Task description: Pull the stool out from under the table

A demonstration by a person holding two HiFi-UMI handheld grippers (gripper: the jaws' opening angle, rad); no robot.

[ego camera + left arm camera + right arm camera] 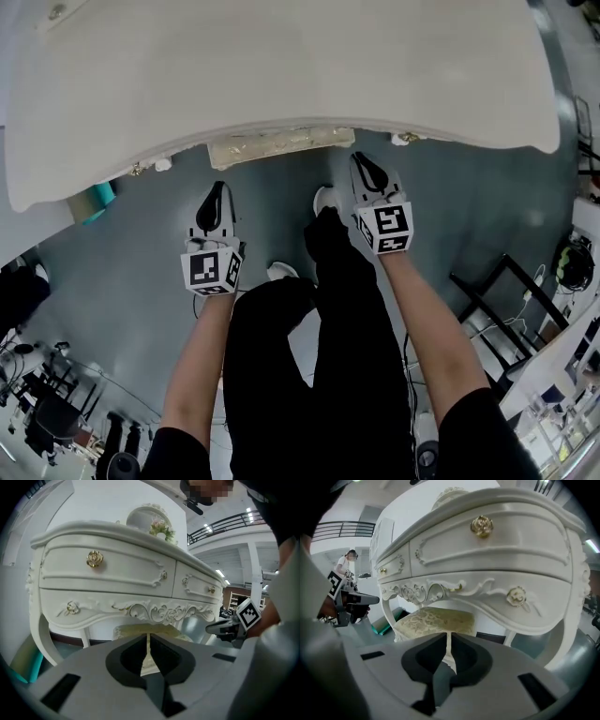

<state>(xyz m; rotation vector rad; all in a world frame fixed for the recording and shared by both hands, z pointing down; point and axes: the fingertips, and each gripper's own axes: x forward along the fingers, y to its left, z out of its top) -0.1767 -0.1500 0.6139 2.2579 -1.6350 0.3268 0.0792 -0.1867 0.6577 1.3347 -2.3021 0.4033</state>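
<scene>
White ornate table [281,66] is seen at the far side. The stool [279,145] is tucked under it between the legs, with only its pale patterned seat edge shown below the near table edge. The left gripper [217,192] is held over the grey floor [141,272], near and left of the stool, not touching it. Its jaws are pressed together, with nothing between them. The right gripper [366,169] is held further forward, just right of the stool's right end and close to the table edge, apart from both. Its jaws are likewise closed and empty. Gold rose knobs [94,558] are seen on the drawer fronts. A teal object [94,199] is lying under the table's left end.
</scene>
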